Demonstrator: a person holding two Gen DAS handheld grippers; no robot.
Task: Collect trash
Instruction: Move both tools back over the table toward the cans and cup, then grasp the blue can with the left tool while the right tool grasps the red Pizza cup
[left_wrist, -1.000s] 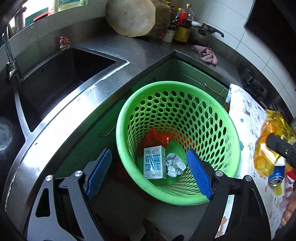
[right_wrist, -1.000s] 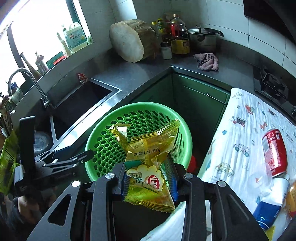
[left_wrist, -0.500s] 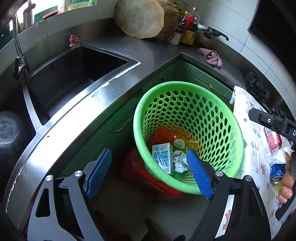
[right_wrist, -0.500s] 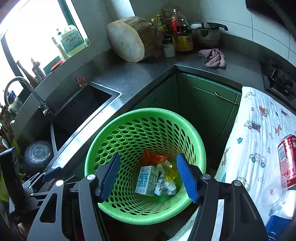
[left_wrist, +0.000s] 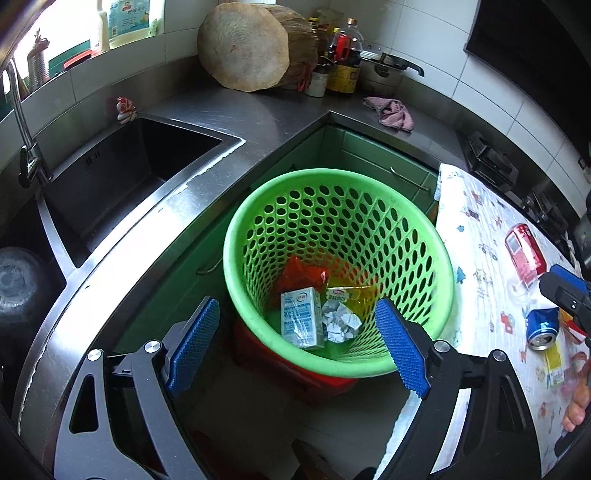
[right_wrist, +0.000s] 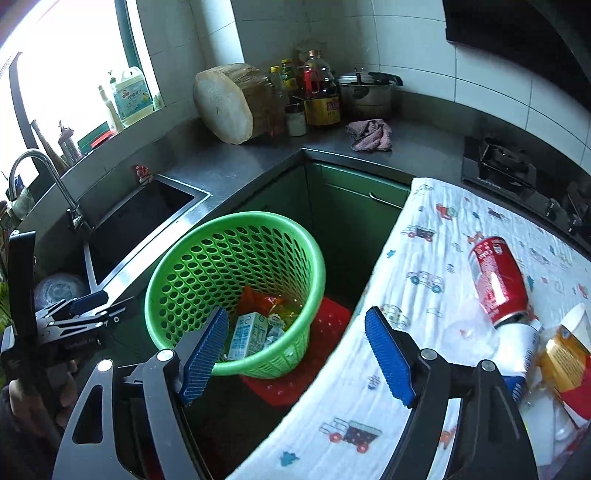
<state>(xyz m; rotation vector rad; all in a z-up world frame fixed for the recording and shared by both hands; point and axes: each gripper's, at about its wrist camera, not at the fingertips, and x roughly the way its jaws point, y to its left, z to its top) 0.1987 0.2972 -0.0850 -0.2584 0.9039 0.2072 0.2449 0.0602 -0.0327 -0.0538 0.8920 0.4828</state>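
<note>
Trash partly collected: green basket (left_wrist: 338, 266) on the floor holds a carton (left_wrist: 301, 323), crumpled paper (left_wrist: 340, 320) and wrappers. Red can (right_wrist: 498, 280) and blue can (left_wrist: 541, 326) remain on the cloth-covered counter (right_wrist: 417, 295). Left gripper (left_wrist: 297, 345) and right gripper (right_wrist: 295, 356): jaws opening, both empty.

Carton (left_wrist: 301, 317) lies in basket (left_wrist: 424, 236), left of cans (right_wrist: 496, 280) on cloth (right_wrist: 417, 258).

1. A green perforated basket (left_wrist: 338, 206) is seen mid-frame, holding a milk carton (left_wrist: 301, 317), crumpled paper (left_wrist: 340, 321) and a yellow snack bag (left_wrist: 347, 293).
2. A red can (right_wrist: 496, 280) is laid sideways at right.
</note>
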